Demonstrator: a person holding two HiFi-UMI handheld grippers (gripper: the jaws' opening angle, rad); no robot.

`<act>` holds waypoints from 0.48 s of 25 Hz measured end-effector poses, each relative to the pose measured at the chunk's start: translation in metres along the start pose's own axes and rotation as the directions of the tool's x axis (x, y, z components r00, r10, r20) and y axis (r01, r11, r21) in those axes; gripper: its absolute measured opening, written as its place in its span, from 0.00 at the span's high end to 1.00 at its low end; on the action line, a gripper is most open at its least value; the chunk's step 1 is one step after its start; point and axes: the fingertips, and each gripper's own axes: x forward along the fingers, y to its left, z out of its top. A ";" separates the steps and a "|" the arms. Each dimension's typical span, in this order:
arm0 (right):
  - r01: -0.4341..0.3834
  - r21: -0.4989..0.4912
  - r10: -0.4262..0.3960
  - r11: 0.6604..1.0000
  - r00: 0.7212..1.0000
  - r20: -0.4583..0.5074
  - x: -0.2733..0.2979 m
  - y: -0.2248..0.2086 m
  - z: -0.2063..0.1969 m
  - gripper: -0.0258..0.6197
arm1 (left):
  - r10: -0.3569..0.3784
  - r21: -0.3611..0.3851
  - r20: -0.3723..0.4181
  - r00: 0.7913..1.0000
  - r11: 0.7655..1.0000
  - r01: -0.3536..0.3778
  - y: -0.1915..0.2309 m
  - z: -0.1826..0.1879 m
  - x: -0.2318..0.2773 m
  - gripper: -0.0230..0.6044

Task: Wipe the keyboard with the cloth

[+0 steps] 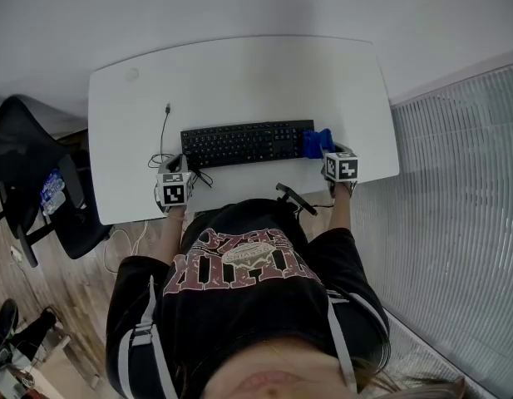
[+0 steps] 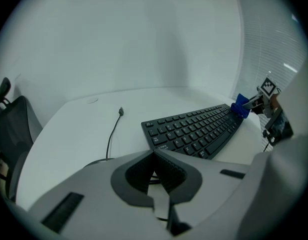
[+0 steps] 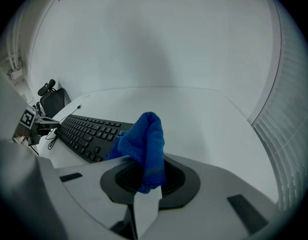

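A black keyboard (image 1: 248, 143) lies across the middle of the white desk (image 1: 239, 81); it also shows in the left gripper view (image 2: 196, 131) and the right gripper view (image 3: 89, 131). My right gripper (image 1: 331, 152) is shut on a blue cloth (image 3: 144, 146), which rests at the keyboard's right end (image 1: 317, 142). My left gripper (image 1: 180, 169) sits just off the keyboard's near left corner, jaws shut with nothing between them (image 2: 154, 173).
The keyboard's black cable (image 1: 164, 131) runs up the desk and coils by the left gripper (image 2: 111, 136). A black office chair (image 1: 32, 181) stands left of the desk. White slatted blinds (image 1: 456, 198) fill the right side. A small black object (image 1: 295, 198) sits at the desk's near edge.
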 end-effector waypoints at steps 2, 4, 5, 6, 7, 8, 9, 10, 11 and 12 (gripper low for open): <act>0.012 -0.012 -0.012 1.000 1.000 -0.002 -0.004 0.001 0.003 0.86 | -0.001 -0.001 0.001 1.000 1.000 0.001 0.000 0.000 0.000 0.91; 0.004 -0.031 -0.004 1.000 1.000 0.000 -0.007 0.008 0.009 0.86 | -0.003 0.000 0.004 1.000 1.000 0.003 -0.001 0.000 0.000 0.91; -0.006 -0.046 0.006 0.999 1.000 0.002 -0.008 0.016 0.014 0.86 | -0.004 0.000 0.006 1.000 1.000 0.004 -0.001 0.000 -0.001 0.91; -0.021 -0.067 0.021 0.998 1.000 0.005 -0.010 0.025 0.020 0.86 | -0.006 0.000 0.008 1.000 1.000 0.006 -0.001 0.001 -0.001 0.91; -0.041 -0.091 0.043 0.995 0.999 0.012 -0.013 0.038 0.027 0.86 | -0.007 -0.001 0.010 1.000 1.000 0.007 -0.001 0.000 -0.001 0.91; -0.069 -0.119 0.072 0.990 0.997 0.021 -0.015 0.053 0.035 0.86 | -0.009 -0.003 0.011 1.000 1.000 0.009 -0.001 0.000 -0.001 0.91; -0.104 -0.150 0.110 0.983 0.993 0.031 -0.017 0.070 0.044 0.86 | -0.010 -0.003 0.013 1.000 1.000 0.010 -0.002 0.000 -0.001 0.91; -0.146 -0.185 0.155 0.972 0.987 0.039 -0.019 0.089 0.053 0.86 | -0.011 -0.003 0.014 1.000 1.000 0.011 -0.003 0.001 -0.001 0.91; -0.190 -0.223 0.205 0.956 0.978 0.043 -0.021 0.110 0.062 0.86 | -0.012 -0.003 0.015 1.000 1.000 0.012 -0.004 0.003 -0.001 0.91; -0.235 -0.265 0.255 0.935 0.966 0.044 -0.023 0.132 0.071 0.86 | -0.013 -0.002 0.017 1.000 1.000 0.014 -0.005 0.004 -0.001 0.91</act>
